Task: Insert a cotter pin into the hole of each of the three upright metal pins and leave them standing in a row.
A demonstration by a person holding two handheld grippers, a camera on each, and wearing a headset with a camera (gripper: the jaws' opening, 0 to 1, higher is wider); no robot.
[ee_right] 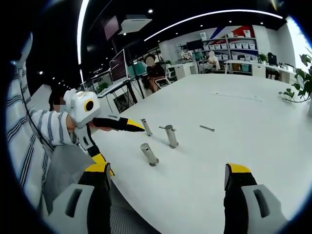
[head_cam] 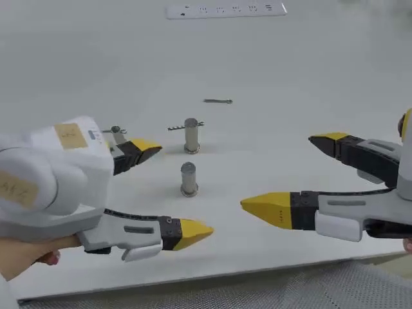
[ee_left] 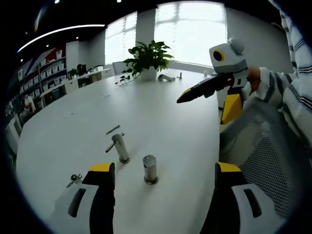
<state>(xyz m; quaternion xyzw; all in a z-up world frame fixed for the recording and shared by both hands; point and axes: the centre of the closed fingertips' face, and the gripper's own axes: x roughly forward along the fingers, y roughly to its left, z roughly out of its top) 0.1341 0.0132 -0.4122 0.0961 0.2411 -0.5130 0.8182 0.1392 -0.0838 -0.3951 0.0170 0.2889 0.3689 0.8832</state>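
Over your white table (head_cam: 290, 64), your left gripper (ee_left: 165, 169) and right gripper (head_cam: 276, 172) hover, jaws spread wide. Three metal pins stand upright: near pin (head_cam: 188, 179), middle pin (head_cam: 191, 136), left pin (head_cam: 116, 134). Two cotter pins show clearly: inserted cotter pin (head_cam: 182, 127) through the middle pin, loose cotter pin (head_cam: 217, 101) beyond.

A long white desk (head_cam: 322, 77) carries a white power strip (head_cam: 226, 10) near its far edge and a potted plant (ee_left: 146, 59) at one end, before bright windows (ee_left: 190, 27). Along the far wall stand shelves of bins (ee_right: 243, 38) under curved ceiling light strips (ee_right: 209, 15).
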